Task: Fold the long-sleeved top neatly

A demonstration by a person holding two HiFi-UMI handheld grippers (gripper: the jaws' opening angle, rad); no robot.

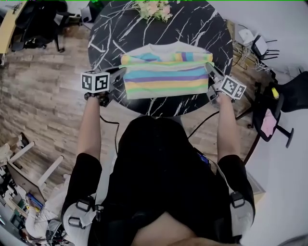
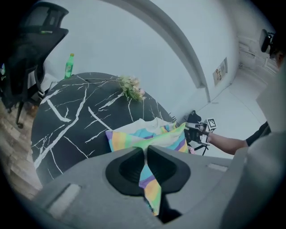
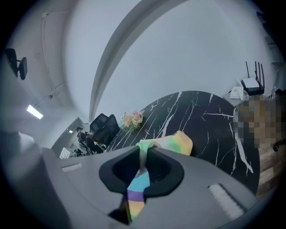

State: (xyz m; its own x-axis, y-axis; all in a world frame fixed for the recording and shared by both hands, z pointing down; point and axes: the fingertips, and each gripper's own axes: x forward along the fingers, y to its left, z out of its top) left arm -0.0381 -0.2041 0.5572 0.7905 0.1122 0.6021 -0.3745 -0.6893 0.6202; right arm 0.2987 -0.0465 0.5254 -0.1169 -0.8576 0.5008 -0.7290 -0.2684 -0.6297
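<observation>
Striped cloth of the long-sleeved top [image 1: 166,74] lies toward the near edge of the black marbled surface [image 1: 192,29]. The left claw [image 1: 120,72] and right claw [image 1: 210,68] are each clamped on one end of its upper fold, probably to lay it taut and straight. Flowers [image 1: 154,8] sit at the far edge, and a wood floor [image 1: 43,96] lies around.

The top [image 1: 166,74] is striped across in pastel yellow, turquoise, purple and green, with a white band at its neck. Under the top, the surface [image 1: 192,24] is black with white marble veins. Beyond the top, the flowers [image 1: 154,8] are pink and cream.
</observation>
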